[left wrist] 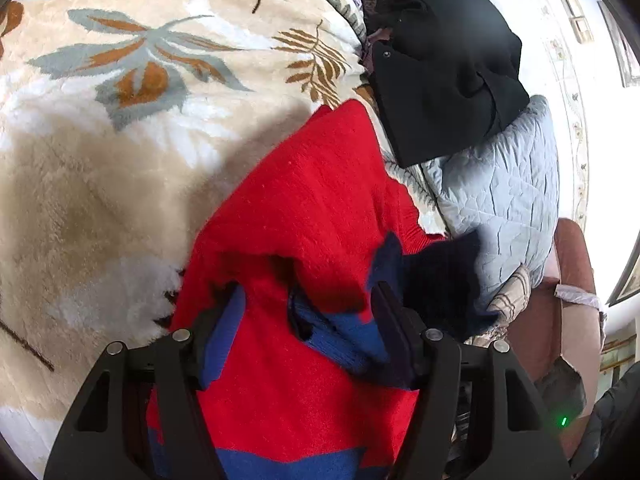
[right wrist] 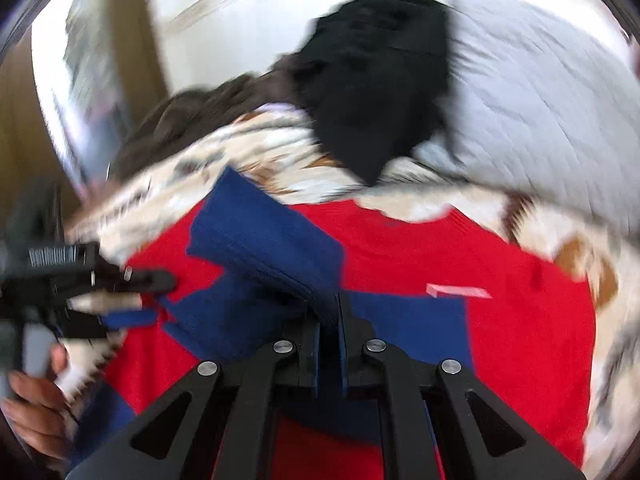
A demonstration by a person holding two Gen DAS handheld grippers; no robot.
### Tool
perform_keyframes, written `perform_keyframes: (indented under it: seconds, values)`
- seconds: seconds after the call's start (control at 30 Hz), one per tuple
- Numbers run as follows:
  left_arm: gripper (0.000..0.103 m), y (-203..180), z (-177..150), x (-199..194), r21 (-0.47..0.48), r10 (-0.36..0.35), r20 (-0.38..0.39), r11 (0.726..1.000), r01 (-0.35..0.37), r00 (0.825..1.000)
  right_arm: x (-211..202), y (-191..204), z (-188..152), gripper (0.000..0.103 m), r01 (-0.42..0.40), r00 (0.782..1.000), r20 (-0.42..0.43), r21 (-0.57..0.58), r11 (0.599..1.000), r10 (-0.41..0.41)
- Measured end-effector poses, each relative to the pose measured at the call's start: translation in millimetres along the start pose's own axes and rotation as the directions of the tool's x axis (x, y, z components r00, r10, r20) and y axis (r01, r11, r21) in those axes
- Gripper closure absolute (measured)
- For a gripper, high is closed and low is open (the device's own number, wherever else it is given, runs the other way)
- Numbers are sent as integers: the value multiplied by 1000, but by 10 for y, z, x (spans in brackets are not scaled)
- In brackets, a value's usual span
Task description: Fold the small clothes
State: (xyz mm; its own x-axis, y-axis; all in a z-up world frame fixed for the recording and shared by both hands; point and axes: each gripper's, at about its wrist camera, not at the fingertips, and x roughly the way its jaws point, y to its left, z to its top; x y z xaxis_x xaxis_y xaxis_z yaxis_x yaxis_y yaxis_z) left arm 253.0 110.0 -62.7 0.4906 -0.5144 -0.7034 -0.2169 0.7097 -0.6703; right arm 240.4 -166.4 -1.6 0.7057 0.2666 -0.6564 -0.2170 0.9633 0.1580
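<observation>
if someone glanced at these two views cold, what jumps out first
The red and blue sweater fills the middle of both views, spread on a cream leaf-patterned blanket. The right gripper is pinched shut on the sweater's blue sleeve, while the left gripper stands open over its folds. Behind, a black garment lies on a pale blue quilted cover.

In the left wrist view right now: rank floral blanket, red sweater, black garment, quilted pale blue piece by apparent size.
1. floral blanket
2. red sweater, though it sits nearest the camera, so it looks inflated
3 and 4. black garment and quilted pale blue piece look alike; no ranking between them.
</observation>
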Motion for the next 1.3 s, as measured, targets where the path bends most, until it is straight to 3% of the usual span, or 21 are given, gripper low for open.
perform_keyframes:
  seconds: [0.17, 0.37, 0.47, 0.53, 0.6, 0.63, 0.67, 0.7, 0.8, 0.87, 0.93, 0.97, 1.0, 1.03, 1.17, 1.23, 1.3]
  values:
    - [36, -61, -63, 31, 18, 12, -7, 1000, -12, 1000, -195, -654, -129, 97, -25, 1000, 16, 232, 972, 22]
    - [36, -140, -160, 121, 60, 48, -24, 997, -47, 999, -311, -1278, -511, 96, -49, 998, -2, 460, 887, 56]
    - [36, -182, -175, 130, 80, 68, -14, 995, -67, 998, -307, -1478, -682, 81, -84, 995, 0, 573, 815, 102]
    - [36, -182, -174, 132, 82, 71, -10, 994, -70, 997, -331, -1618, -741, 65, -114, 993, 54, 649, 752, 104]
    - [37, -183, -174, 132, 87, 71, 0, 994, -70, 998, -290, -1753, -745, 68, -116, 993, 69, 710, 695, 95]
    - [38, -188, -176, 129, 90, 74, 5, 993, -74, 997, -274, -1779, -717, 81, -127, 992, 73, 719, 684, 107]
    - [46, -191, -178, 112, 92, 79, 19, 992, -81, 997, -275, -1790, -668, 95, -138, 990, 81, 716, 685, 114]
    - [60, -190, -173, 98, 94, 86, 30, 992, -89, 996, -347, -1794, -574, 98, -151, 989, 109, 695, 703, 104]
    - [75, -146, -161, 70, 79, 96, 39, 992, -99, 995, -542, -1816, -408, 99, -156, 981, 189, 652, 742, 40]
    - [80, -88, -157, 89, 53, 79, 20, 995, -80, 997, -509, -1888, -446, 99, -98, 989, 148, 657, 748, -1]
    - [81, -68, -169, 127, 48, 94, 2, 994, -94, 996, -271, -2013, -598, 99, 9, 1000, 1, 686, 728, -14]
    - [80, -72, -180, 133, 54, 103, 0, 993, -103, 995, -200, -2050, -687, 99, 4, 1000, -19, 701, 713, 12]
    - [80, -83, -197, 126, 57, 108, 0, 993, -108, 994, -254, -2051, -708, 100, -12, 1000, 9, 708, 707, 8]
    - [80, -94, -212, 110, 63, 113, 0, 992, -112, 994, -311, -2040, -704, 92, -17, 1000, 19, 714, 700, 5]
    - [81, -212, -402, -63, 115, 90, 33, 989, -93, 995, -627, -1946, -728, 89, -6, 997, 54, 736, 677, -50]
    - [81, -386, -506, -134, 183, 42, 42, 982, -49, 998, -791, -1882, -733, 89, -47, 990, 127, 722, 690, -66]
    - [76, -525, -518, -167, 251, 32, 71, 967, -49, 997, -812, -1801, -651, 89, -79, 984, 169, 678, 731, -51]
